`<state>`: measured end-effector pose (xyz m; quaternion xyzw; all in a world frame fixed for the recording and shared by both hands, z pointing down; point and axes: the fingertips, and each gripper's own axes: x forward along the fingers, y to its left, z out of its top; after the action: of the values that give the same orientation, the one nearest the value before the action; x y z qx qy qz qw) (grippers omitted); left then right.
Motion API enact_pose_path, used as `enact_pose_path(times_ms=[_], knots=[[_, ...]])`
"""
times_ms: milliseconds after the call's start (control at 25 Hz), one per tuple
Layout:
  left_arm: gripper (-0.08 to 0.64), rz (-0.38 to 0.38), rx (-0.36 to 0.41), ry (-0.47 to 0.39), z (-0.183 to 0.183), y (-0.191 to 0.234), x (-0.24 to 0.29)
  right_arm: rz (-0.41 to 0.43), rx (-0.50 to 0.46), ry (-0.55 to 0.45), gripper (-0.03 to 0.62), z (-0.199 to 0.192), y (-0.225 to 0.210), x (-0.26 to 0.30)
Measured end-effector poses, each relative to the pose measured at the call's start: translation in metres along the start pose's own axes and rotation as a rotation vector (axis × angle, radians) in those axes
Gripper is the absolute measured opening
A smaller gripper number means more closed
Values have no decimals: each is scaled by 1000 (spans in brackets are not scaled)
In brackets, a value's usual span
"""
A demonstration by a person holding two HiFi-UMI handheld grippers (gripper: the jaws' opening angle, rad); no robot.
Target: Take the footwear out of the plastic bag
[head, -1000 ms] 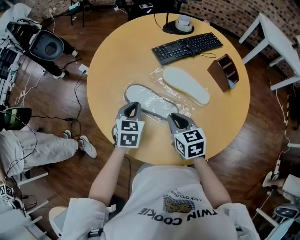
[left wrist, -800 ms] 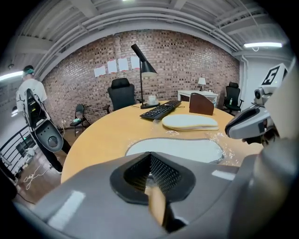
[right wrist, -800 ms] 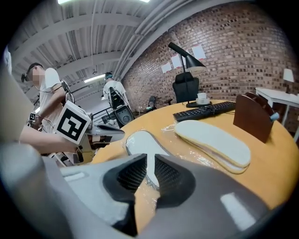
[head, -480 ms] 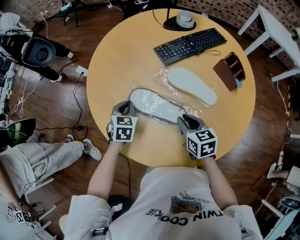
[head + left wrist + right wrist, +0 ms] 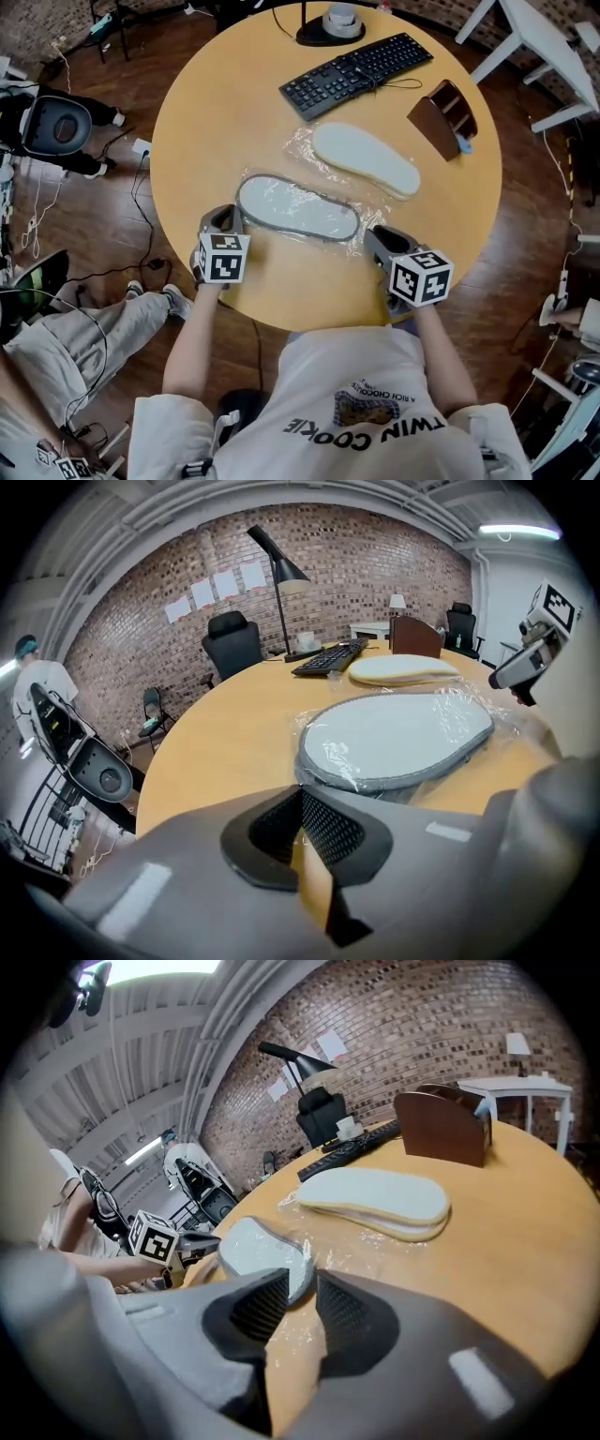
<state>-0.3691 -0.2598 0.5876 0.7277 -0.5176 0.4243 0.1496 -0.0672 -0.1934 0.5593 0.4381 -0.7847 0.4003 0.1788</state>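
Observation:
A grey slipper (image 5: 295, 208) lies sole-up on the round table (image 5: 281, 291), wrapped in a clear plastic bag (image 5: 370, 214). A cream slipper (image 5: 364, 159) lies beyond it on more crinkled plastic. My left gripper (image 5: 225, 217) sits at the grey slipper's left end with its jaws shut; in the left gripper view the tips (image 5: 300, 794) stop just short of the bag's edge and the slipper (image 5: 403, 733). My right gripper (image 5: 375, 236) is at the slipper's right end. Its jaws (image 5: 302, 1283) stand apart, and the slipper's end (image 5: 258, 1246) shows just beyond the gap, not pressed.
A black keyboard (image 5: 356, 73), a lamp base (image 5: 330, 26) and a brown desk organizer (image 5: 442, 120) stand at the table's far side. A seated person's legs (image 5: 66, 323) and an office chair (image 5: 56, 127) are on the floor to the left.
Both grippers have drawn apart, the left one leftward and the right one rightward, toward the table's near edge. The right jaws have opened. The grey slipper stays on the table.

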Motion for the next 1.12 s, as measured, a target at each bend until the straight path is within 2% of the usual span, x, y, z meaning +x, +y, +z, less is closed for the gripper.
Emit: enact_pose_path(times_ms=[360,520,920,1120], knots=[[6,0,40,30,-3,-6,10,47,61,76,78,-16,-15,4],[6,-2,45,33,-5,-5,12,102,141,110,78,-22,-16,14],[6,-7,55,31,-6,-6,16,200,246,101,81,-14,-10,27],[6,-5,67,32,-7,-3,16,225,242,104,100,-9,-7,26]])
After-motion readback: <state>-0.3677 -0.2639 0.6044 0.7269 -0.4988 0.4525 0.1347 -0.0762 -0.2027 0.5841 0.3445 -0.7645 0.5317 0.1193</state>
